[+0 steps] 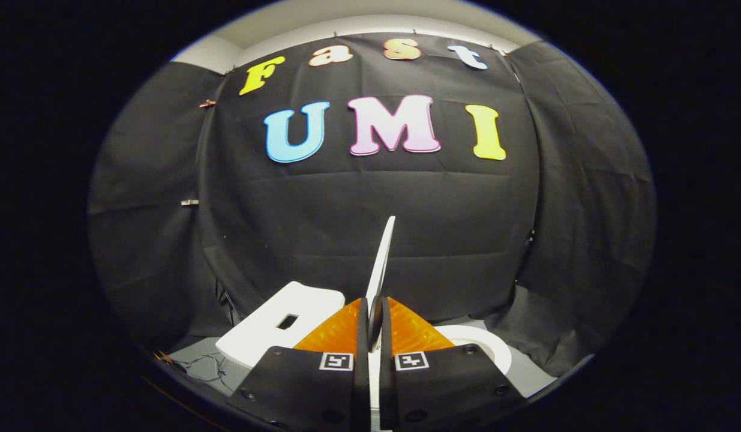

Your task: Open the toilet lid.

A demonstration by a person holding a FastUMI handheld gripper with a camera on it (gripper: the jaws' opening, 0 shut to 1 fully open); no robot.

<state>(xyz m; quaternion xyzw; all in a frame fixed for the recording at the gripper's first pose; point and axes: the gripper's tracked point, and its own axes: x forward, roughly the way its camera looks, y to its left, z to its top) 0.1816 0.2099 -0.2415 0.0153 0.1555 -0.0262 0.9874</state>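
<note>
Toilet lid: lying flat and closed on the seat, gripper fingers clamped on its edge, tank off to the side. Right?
Not flat or closed. The gripper view shows the toilet lid raised on edge, standing up ahead of the fingers. The gripper is clamped on its edge, with the tank to one side and the seat to the other.

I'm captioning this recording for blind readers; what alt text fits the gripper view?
The gripper is shut on the thin white toilet lid, which stands edge-on and nearly upright between its fingers. The white cistern sits beside the fingers on one side, the toilet seat on the other, and black cloth hangs behind.
</note>
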